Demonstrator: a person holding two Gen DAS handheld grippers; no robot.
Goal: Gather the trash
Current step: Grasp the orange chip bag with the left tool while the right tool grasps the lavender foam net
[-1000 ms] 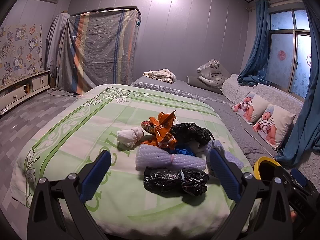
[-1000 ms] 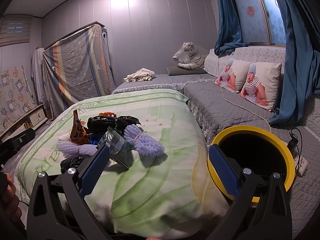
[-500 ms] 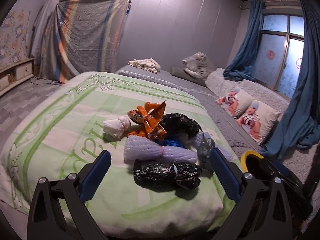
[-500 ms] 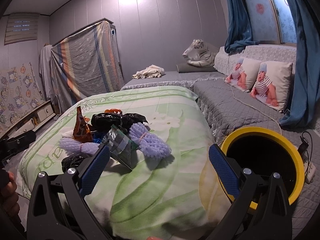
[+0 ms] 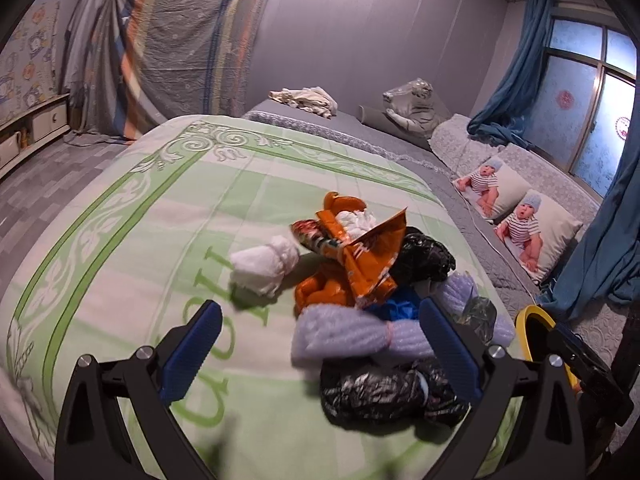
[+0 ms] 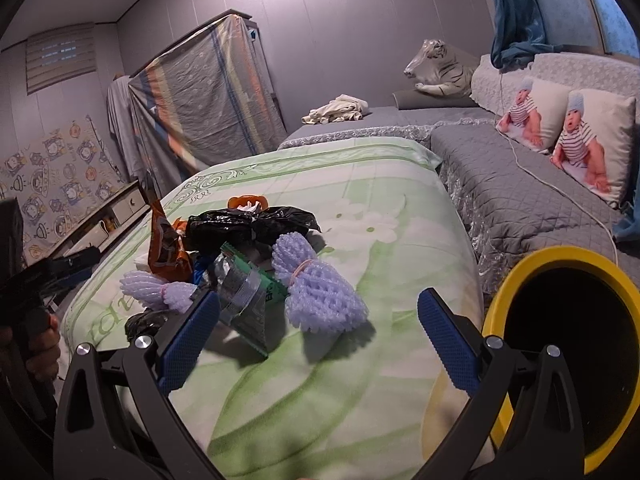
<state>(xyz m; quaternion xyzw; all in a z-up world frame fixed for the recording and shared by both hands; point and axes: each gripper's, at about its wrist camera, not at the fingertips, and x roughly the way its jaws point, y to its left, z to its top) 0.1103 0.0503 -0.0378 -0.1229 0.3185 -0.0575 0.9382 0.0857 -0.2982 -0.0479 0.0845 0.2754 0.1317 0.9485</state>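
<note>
Both grippers wide open, empty: left gripper (image 5: 318, 344) over trash pile (image 5: 372, 280) on bed (image 5: 140, 240), right gripper (image 6: 318, 336) near foam net (image 6: 320, 288). Take one piece, pinch mid-bundle w/ fingers, lift clear, drop into yellow-rimmed bin (image 6: 560, 256) beside bed.

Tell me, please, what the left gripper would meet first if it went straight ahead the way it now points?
Most likely the lavender foam net, which lies between the open fingers of the left gripper, with the crumpled black bag just below it. Depth is unclear, so the bag might touch first.
</note>
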